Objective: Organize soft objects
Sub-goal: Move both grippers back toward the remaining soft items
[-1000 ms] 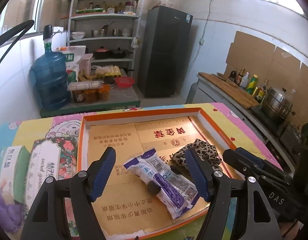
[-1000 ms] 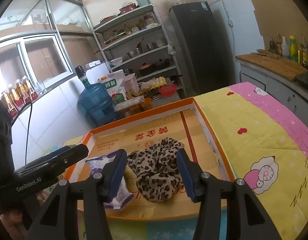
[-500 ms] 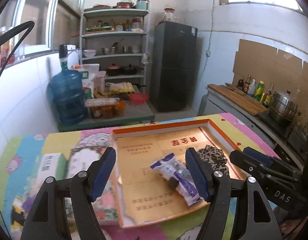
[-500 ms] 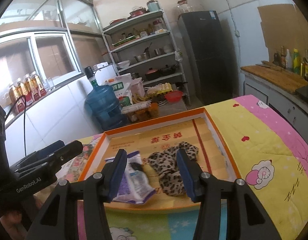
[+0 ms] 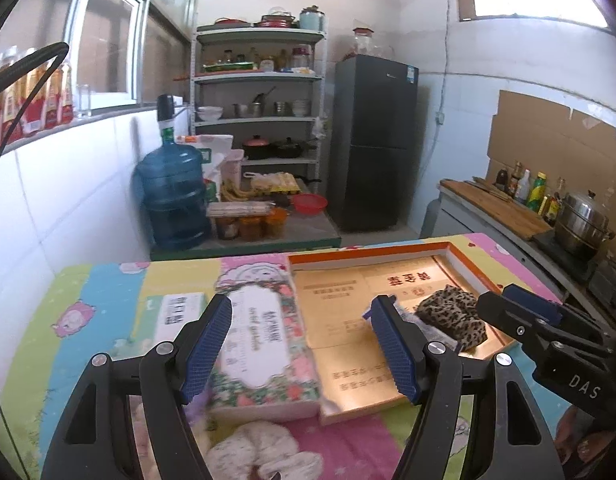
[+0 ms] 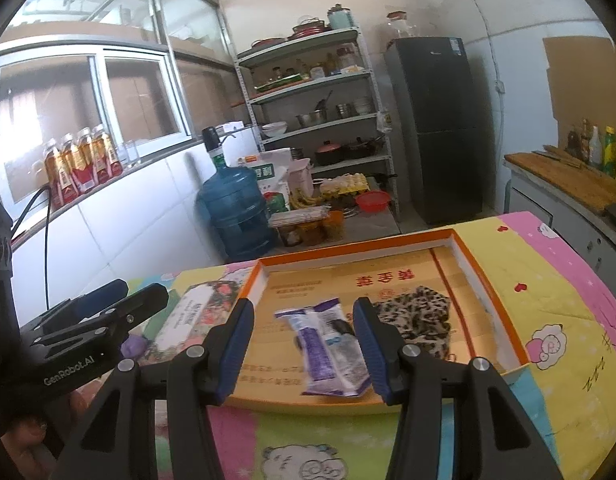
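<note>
An orange-rimmed cardboard box lid lies on the colourful tablecloth; it also shows in the left wrist view. In it lie a leopard-print cloth and a purple-white wipes packet. A floral tissue pack lies left of the lid, with a green-white pack beside it. A white plush item lies at the near edge. My left gripper is open and empty above the floral pack. My right gripper is open and empty, raised over the lid's near edge.
A purple soft thing lies by the floral pack. Behind the table stand a blue water jug, a metal shelf rack and a dark fridge. A counter with bottles and a steel pot runs along the right.
Both grippers have pulled back and up from the lid. The left one has swung left, from over the wipes packet to over the floral tissue pack. Both stay open and empty.
</note>
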{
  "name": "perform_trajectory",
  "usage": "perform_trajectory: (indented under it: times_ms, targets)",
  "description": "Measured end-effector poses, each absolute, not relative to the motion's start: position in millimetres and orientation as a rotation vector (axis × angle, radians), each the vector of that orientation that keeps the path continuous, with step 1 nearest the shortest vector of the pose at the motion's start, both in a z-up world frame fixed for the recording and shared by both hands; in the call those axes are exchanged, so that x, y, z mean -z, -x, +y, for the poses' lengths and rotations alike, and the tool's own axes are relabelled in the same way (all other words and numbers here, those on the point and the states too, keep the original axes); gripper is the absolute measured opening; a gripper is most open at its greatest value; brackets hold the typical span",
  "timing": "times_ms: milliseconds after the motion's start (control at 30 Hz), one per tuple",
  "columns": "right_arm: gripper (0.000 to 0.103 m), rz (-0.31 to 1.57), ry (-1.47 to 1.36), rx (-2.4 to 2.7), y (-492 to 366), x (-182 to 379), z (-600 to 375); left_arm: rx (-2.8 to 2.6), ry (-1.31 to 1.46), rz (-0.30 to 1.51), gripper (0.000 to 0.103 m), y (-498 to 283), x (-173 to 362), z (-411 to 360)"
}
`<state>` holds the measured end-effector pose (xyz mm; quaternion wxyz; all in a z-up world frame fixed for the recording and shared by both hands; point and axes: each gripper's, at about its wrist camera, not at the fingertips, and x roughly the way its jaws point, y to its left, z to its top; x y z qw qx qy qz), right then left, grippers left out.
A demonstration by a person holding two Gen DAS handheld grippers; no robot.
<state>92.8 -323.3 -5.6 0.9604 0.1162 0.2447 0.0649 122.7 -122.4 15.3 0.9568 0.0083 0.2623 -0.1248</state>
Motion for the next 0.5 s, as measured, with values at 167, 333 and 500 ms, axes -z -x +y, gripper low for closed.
perform_trajectory:
  times_ms: [167,333,500]
  targets:
    - [0.051,0.495,-0.213,-0.150,-89,0,-304,0.222,-0.010,0.524,0.074,-112,-15,-99]
    - [0.051,0.496,-0.186,-0.169,-84,-4,-282,0.194,-0.002,0.525,0.074,-104,-14,-81]
    - [0.051,0.499,-0.161,-0.188,-79,-6,-262,0.171,0.011,0.531,0.074,-98,-12,-62]
